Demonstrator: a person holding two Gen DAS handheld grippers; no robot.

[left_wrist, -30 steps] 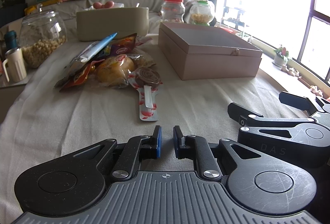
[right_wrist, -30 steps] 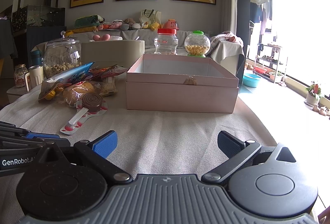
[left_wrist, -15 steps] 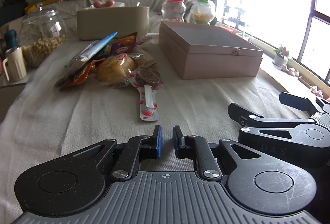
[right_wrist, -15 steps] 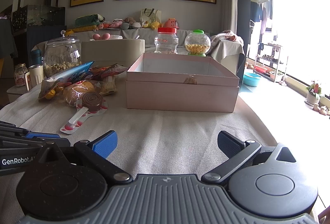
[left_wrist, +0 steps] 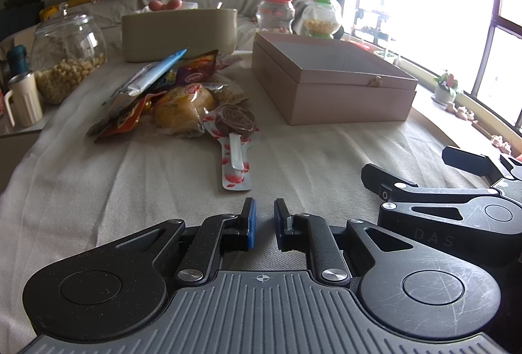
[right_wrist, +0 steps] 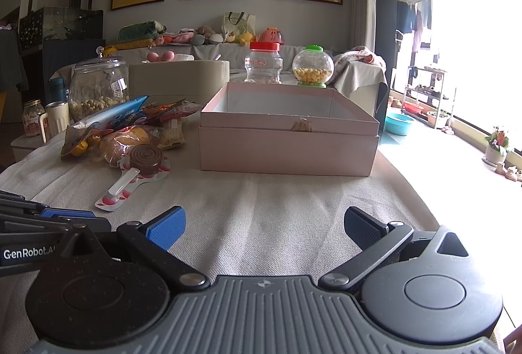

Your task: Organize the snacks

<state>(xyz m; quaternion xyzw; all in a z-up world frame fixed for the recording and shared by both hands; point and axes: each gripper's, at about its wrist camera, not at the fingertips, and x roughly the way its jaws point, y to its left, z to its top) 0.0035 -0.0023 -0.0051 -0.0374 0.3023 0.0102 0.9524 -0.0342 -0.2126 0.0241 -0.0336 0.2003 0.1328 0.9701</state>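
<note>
A pile of snacks [left_wrist: 169, 93] lies on the cloth-covered table: a blue packet, red wrappers, a wrapped bun [left_wrist: 184, 107] and a chocolate swirl lollipop [left_wrist: 235, 122] in a red-white wrapper, nearest me. It also shows in the right wrist view [right_wrist: 145, 160]. An open pink box [right_wrist: 287, 132] stands to the right of the pile [left_wrist: 332, 86]. My left gripper [left_wrist: 262, 217] is nearly shut and empty, low over the cloth just short of the lollipop's handle. My right gripper [right_wrist: 264, 223] is open and empty, in front of the box.
A beige container [right_wrist: 177, 76], a glass jar of nuts [right_wrist: 98, 86], a red-lidded jar [right_wrist: 263, 63] and a green-lidded candy jar [right_wrist: 312, 67] stand at the back. A cream mug [left_wrist: 23, 99] sits at the left. The table's right edge drops off beside a bright window.
</note>
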